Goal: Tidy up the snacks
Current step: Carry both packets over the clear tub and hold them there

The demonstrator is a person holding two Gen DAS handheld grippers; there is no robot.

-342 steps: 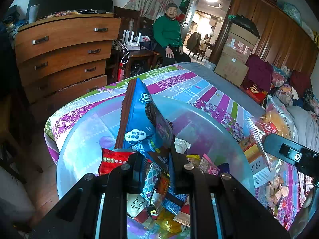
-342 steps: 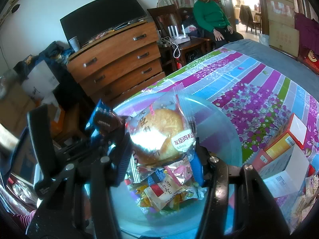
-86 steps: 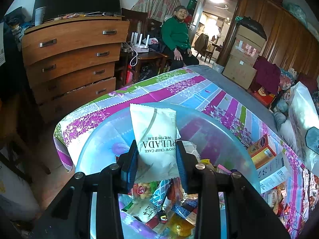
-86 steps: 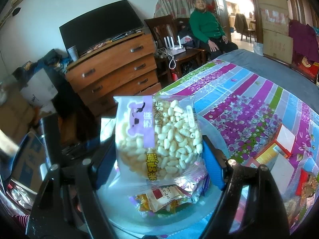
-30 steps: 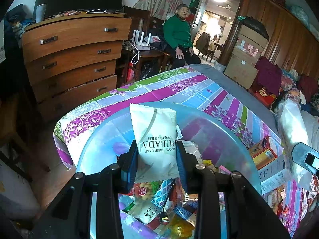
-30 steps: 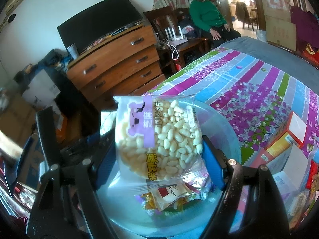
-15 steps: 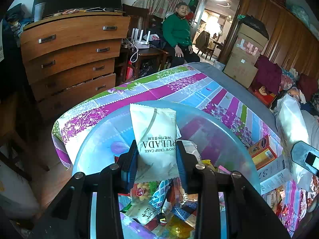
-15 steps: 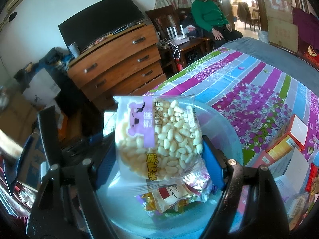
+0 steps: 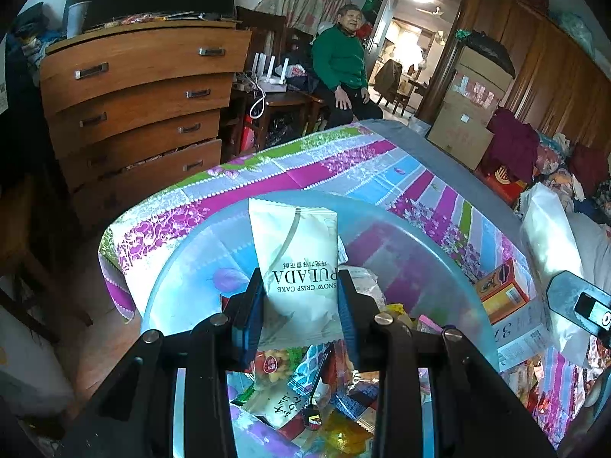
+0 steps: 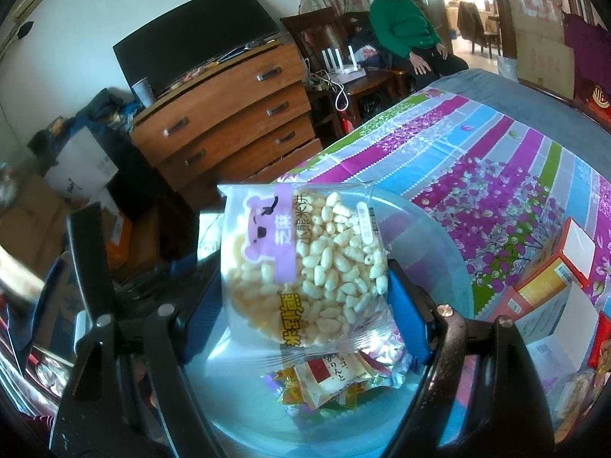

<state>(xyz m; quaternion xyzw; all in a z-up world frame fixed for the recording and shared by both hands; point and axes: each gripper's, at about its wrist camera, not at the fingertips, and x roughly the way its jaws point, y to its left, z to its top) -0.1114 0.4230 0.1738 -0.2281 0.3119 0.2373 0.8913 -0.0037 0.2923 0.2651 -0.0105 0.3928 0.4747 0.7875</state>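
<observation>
a: what's the left gripper [image 9: 301,307] doing?

b: it's clenched on a white cake packet [image 9: 296,259], blue pads pressed on both sides of its lower half. the jaws sit fairly narrow. the packet stands upright over the bowl [image 9: 183,267], print upside down from the wrist view.

a: and the right gripper [image 10: 303,315]?

b: much wider apart, and grasping a rice puff bag [image 10: 305,267]. the pads touch its left and right edges. clear film, a purple bear panel at the top left, pale puffed grains packed inside, yellow lettering low down. it's upright too, with its bottom seam hanging loose just above the snack pile [image 10: 332,378].

a: where is all this?

b: both packets are held above the pale blue bowl, which sits on the striped flowered cloth [image 10: 496,175] at the table's near corner. the bowl already has a heap of small wrappers in its near part; the far part is bare.

a: room to move?

b: the far side of the cloth is open. to the right, boxes [image 10: 553,278] lie close to the bowl's rim. to the left the cloth edge drops off toward a dresser [image 9: 133,95]. a person in a green top [image 9: 341,65] sits well back, beyond the table.
</observation>
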